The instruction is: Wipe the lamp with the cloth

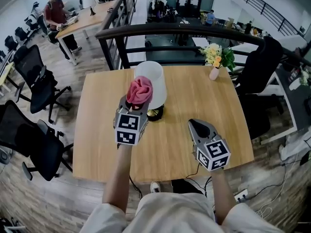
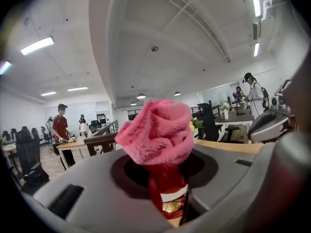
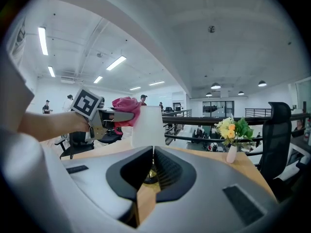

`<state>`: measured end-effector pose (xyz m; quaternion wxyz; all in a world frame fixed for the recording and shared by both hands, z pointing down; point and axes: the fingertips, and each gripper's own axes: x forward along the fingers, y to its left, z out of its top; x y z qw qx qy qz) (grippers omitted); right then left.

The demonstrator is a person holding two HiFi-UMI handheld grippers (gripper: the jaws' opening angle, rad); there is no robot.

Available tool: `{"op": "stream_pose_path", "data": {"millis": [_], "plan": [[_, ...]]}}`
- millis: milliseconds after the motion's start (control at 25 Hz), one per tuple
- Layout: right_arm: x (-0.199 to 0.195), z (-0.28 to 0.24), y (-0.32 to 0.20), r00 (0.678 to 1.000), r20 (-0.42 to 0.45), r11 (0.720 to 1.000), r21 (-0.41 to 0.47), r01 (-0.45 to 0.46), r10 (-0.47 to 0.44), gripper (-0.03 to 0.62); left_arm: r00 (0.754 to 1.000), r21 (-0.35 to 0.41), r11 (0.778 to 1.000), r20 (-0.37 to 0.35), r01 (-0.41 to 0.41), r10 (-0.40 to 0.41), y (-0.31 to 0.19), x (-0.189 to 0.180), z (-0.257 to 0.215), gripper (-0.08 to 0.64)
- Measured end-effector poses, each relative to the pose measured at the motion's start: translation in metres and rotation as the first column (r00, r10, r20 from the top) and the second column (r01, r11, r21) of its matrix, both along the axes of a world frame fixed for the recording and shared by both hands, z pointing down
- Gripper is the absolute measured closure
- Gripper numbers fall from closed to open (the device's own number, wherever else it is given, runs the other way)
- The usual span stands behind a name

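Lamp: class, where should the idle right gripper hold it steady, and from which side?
Likely the low base beneath the white shade, from its right: the shade looks too wide for the jaws, and the left gripper holds the pink cloth at its left side.

You're in open-plan office: black swivel chairs (image 1: 36, 76), long shared desks (image 1: 90, 18), person (image 1: 55, 11) at one, strip lights (image 2: 37, 44) overhead, railing (image 1: 184, 31) behind your wooden table (image 1: 184, 96).
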<state>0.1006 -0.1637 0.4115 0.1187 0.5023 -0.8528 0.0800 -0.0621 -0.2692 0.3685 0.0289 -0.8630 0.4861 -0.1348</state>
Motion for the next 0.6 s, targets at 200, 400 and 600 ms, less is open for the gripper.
{"op": "stream_pose_path", "data": {"millis": [200,400,600], "plan": [[0.000,0.003,-0.004,1.000,-0.003,1.000,-0.004,-0.007,0.007,0.561,1.000,-0.060,0.998,0.024,0.006,-0.004,0.004,-0.003,0.036,0.383],[0.001,0.005,-0.007,1.000,0.002,1.000,-0.011,-0.003,0.003,0.561,0.999,-0.112,0.993,0.039,0.023,-0.019,0.006,-0.005,0.069,0.382],[0.004,0.010,-0.010,1.000,0.003,1.000,-0.024,-0.006,0.006,0.561,0.999,-0.162,0.986,0.006,0.036,-0.036,0.007,-0.007,0.090,0.382]]}}
